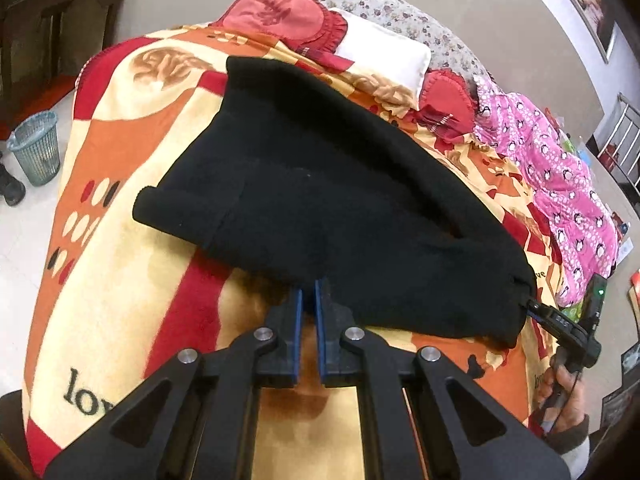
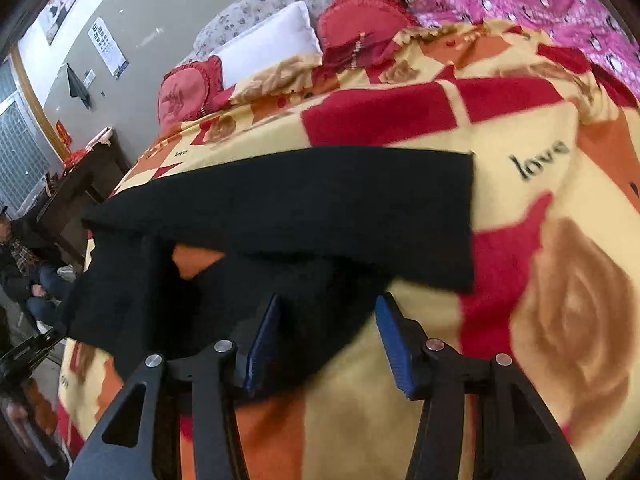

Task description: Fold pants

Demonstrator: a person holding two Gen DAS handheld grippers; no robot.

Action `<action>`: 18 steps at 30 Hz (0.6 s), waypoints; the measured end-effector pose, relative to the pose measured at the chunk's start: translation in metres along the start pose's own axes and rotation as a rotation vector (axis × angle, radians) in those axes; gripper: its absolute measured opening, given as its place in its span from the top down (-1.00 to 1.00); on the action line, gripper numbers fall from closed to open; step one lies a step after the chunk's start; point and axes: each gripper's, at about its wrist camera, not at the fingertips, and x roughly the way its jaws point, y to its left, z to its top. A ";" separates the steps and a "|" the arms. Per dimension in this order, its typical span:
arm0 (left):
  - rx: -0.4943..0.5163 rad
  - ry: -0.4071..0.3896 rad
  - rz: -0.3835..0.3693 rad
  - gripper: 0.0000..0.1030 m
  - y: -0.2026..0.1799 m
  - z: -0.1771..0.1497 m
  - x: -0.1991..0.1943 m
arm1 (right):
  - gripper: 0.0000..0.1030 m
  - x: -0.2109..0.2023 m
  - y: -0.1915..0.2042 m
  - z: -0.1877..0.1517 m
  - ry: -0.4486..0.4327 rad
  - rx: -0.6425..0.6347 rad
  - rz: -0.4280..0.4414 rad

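Observation:
Black pants (image 1: 320,184) lie folded lengthwise across a red, orange and cream blanket (image 1: 120,280) on a bed. My left gripper (image 1: 308,288) is shut on the near edge of the pants, and the cloth there hangs a little above the blanket. In the right wrist view the pants (image 2: 300,208) stretch as a long band, with a loose part sagging toward me. My right gripper (image 2: 328,312) stands open over that sagging part, and its blue pads (image 2: 394,344) do not press on the cloth. From the left wrist view, the right gripper (image 1: 534,308) sits at the pants' right end.
A white pillow (image 1: 384,52), red cushions (image 1: 280,12) and a pink quilt (image 1: 560,168) lie at the far side of the bed. A mesh waste bin (image 1: 36,148) and a dark cabinet (image 1: 52,20) stand on the floor to the left. A person sits beside the bed (image 2: 24,264).

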 end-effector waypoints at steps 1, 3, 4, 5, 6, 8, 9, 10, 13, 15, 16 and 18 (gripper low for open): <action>-0.007 0.003 -0.002 0.93 0.001 0.000 0.001 | 0.37 0.004 0.005 0.001 -0.015 -0.024 -0.010; -0.019 0.008 -0.007 0.93 0.003 0.000 0.003 | 0.75 0.004 0.008 0.002 -0.024 -0.020 0.015; -0.019 0.008 -0.008 0.92 0.003 0.000 0.002 | 0.76 0.002 0.007 0.002 -0.028 -0.007 0.025; -0.016 0.006 -0.011 0.93 0.002 0.000 0.002 | 0.77 -0.005 0.004 0.001 -0.043 0.007 0.047; -0.014 0.001 -0.017 0.92 0.002 -0.001 0.000 | 0.77 -0.016 0.000 0.001 -0.055 0.022 0.065; -0.012 -0.004 -0.033 0.93 0.002 -0.002 -0.007 | 0.79 -0.038 -0.005 -0.003 -0.083 0.038 0.088; -0.009 -0.010 -0.041 0.93 0.001 -0.002 -0.012 | 0.79 -0.061 -0.008 -0.008 -0.116 0.038 0.095; -0.004 -0.017 -0.050 0.93 0.001 -0.004 -0.018 | 0.82 -0.074 -0.010 -0.010 -0.132 0.037 0.095; 0.017 -0.027 -0.093 0.93 -0.002 -0.012 -0.038 | 1.00 -0.126 -0.025 -0.026 -0.206 0.059 0.080; 0.041 -0.026 -0.085 0.93 -0.002 -0.019 -0.044 | 1.00 -0.154 -0.043 -0.038 -0.250 0.089 0.029; 0.041 -0.020 -0.078 0.93 0.000 -0.022 -0.043 | 1.00 -0.158 -0.054 -0.043 -0.239 0.107 -0.011; 0.027 -0.008 -0.057 0.93 0.007 -0.026 -0.037 | 0.94 -0.152 -0.070 -0.048 -0.195 0.143 -0.052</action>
